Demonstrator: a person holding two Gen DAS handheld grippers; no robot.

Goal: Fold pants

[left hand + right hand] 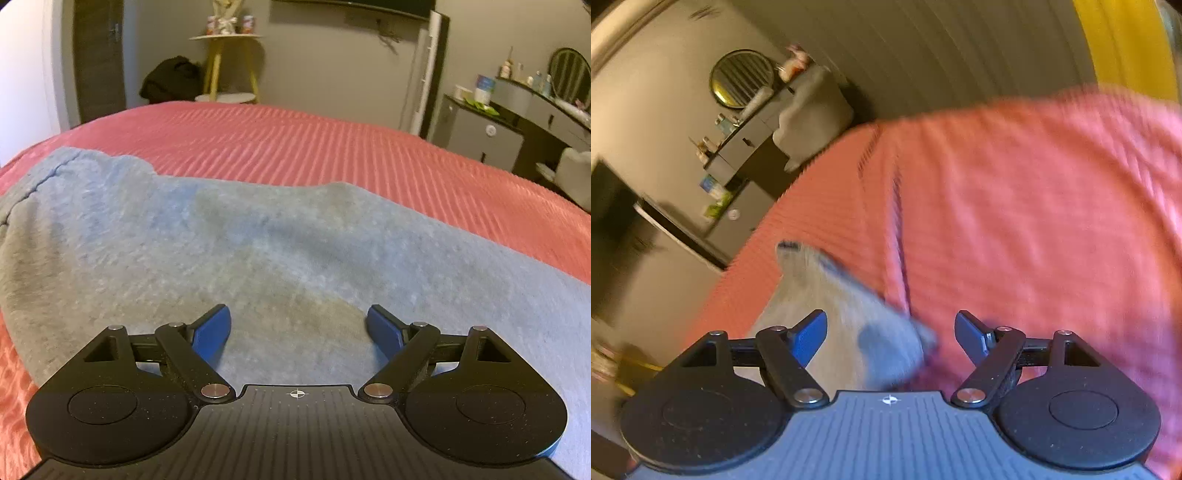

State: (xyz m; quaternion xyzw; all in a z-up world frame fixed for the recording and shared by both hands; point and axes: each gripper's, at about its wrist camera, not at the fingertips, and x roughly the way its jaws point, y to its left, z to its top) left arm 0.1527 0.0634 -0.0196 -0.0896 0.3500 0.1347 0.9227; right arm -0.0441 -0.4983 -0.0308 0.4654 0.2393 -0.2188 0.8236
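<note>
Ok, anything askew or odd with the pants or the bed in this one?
Mostly fine. The grey pants lie fairly smooth on the red bedspread, no spill or damage. One oddity: in the right wrist view the bedspread has a raised crease running up from the pants end. That view is motion-blurred. Both grippers are open.

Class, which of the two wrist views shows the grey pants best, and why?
The left wrist view: the grey pants spread sharp across the pink bedspread. The right wrist view is motion-blurred and shows only one narrow end of them.
</note>
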